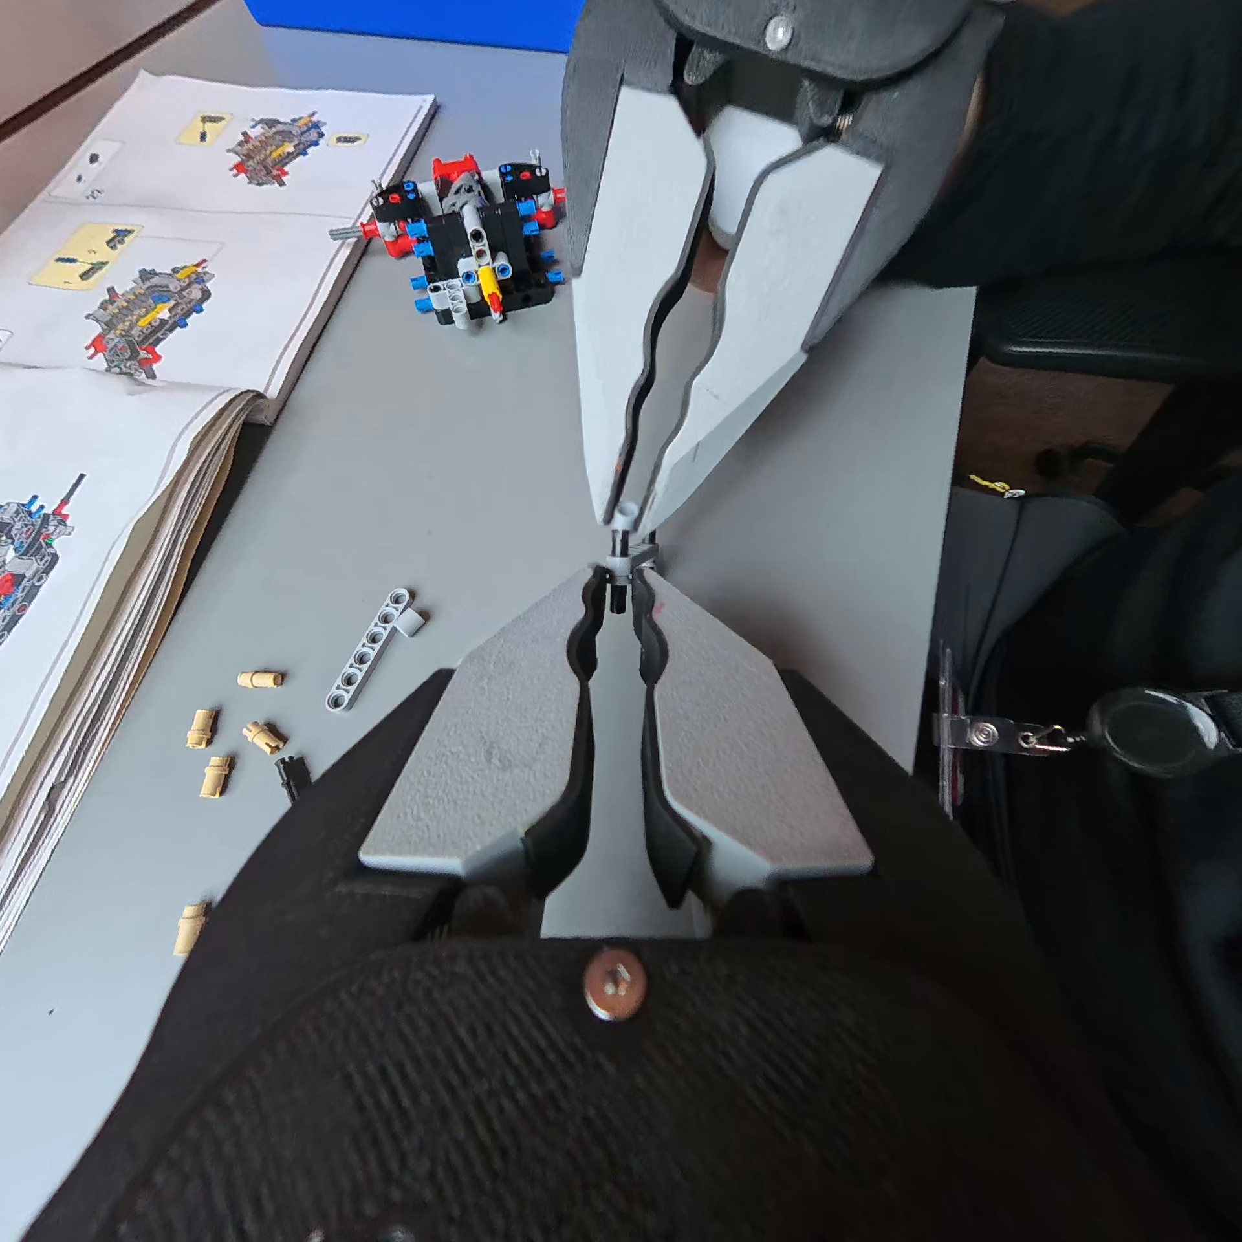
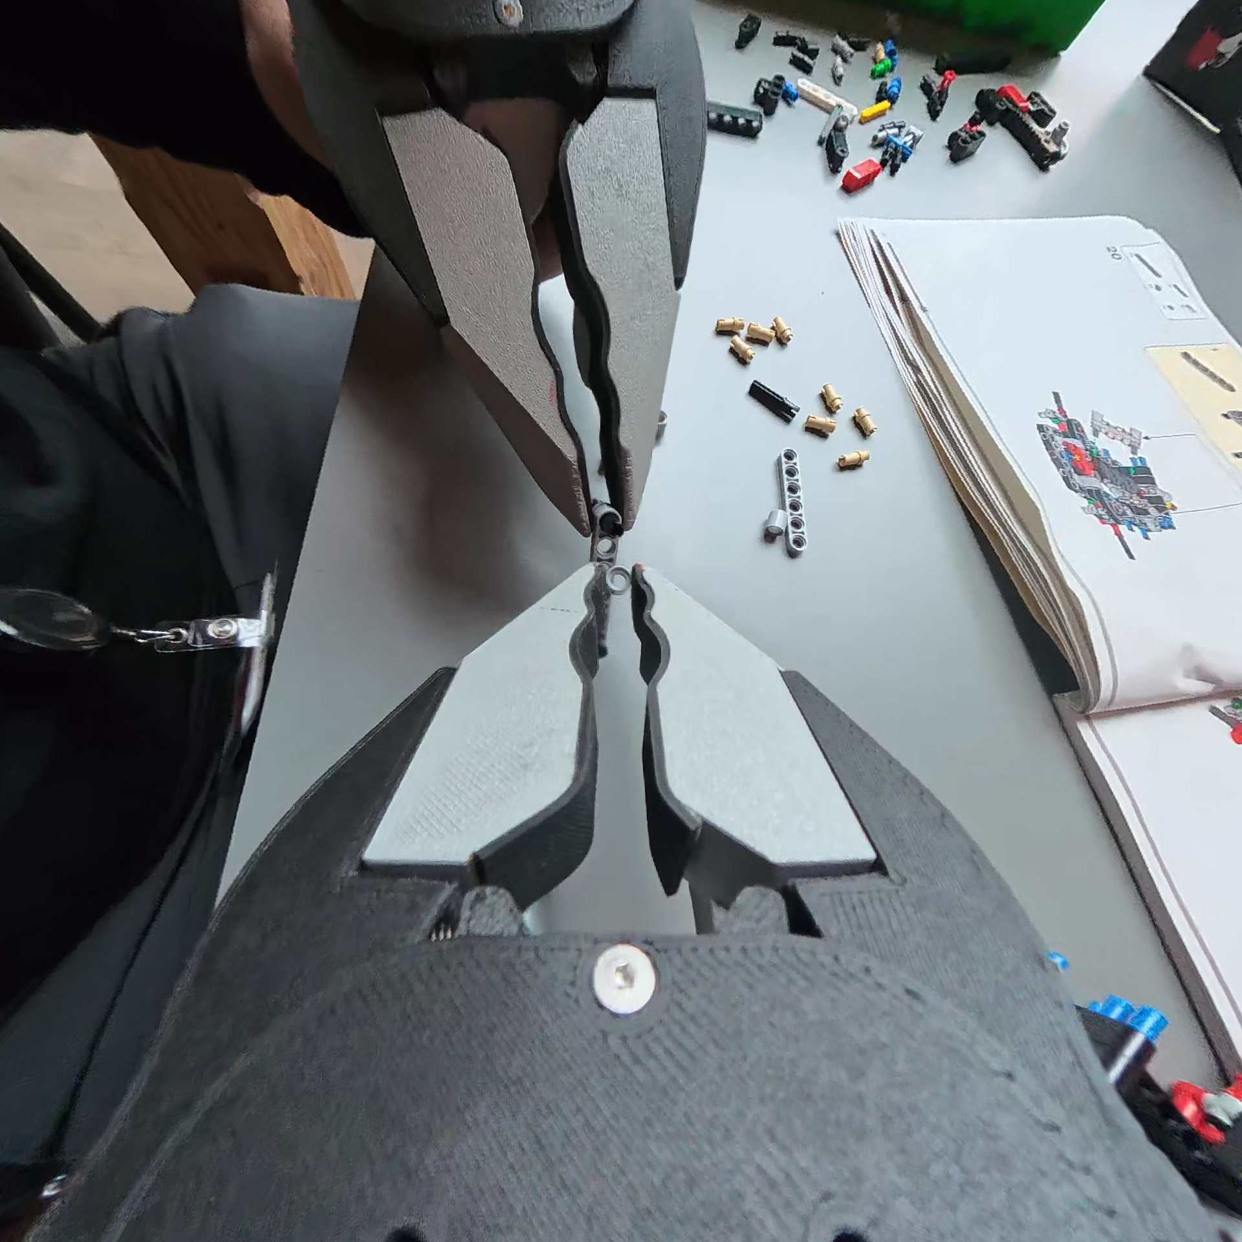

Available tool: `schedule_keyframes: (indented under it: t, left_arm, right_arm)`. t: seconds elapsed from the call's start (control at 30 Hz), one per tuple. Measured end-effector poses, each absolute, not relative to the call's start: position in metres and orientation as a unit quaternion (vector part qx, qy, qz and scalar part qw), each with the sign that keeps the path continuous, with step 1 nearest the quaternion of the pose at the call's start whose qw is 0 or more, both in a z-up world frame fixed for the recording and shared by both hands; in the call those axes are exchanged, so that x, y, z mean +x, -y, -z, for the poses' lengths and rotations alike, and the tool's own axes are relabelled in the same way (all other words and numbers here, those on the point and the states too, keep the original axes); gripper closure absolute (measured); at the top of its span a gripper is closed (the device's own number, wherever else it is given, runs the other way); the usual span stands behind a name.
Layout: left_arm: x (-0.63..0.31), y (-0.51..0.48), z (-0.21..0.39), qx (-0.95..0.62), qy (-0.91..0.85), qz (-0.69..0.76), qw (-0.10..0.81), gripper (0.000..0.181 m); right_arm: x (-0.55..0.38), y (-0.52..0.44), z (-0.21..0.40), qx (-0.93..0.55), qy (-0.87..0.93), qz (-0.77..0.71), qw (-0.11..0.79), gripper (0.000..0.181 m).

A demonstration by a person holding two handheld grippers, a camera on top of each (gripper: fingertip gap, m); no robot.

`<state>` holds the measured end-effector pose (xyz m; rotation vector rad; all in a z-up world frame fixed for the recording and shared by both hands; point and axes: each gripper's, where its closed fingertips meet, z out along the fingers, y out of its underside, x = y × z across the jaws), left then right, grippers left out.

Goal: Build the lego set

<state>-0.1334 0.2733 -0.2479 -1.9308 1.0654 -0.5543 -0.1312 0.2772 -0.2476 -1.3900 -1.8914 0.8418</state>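
Observation:
My left gripper is shut on a small grey connector with a black pin, held above the grey table. My right gripper comes in from above, tip to tip with it, shut on a small light grey bush. In the right wrist view my right gripper pinches the bush, and the left gripper holds the dark holed piece right against it. The partly built black, red and blue model stands farther back on the table.
An open instruction booklet lies at the left. Beside it are a grey holed beam, several tan pins and a black pin. A pile of loose parts lies farther off. The table edge and a person's dark clothes with a badge reel are close. Left and right tips are no more than a few centimetres apart.

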Motion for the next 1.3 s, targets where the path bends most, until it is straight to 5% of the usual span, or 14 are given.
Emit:
schedule_keyframes:
  t: [0.7,1.3]
  left_arm:
    - [-0.126,-0.269,0.244,-0.756,-0.418,0.266,0.427,0.177]
    - [-0.127,-0.269,0.239,-0.760,-0.390,0.315,0.414,0.177]
  right_arm:
    - [-0.130,-0.275,0.207,-0.489,0.612,-0.537,0.313,0.177]
    - [-0.136,-0.268,0.225,-0.497,0.654,-0.492,0.288,0.178]
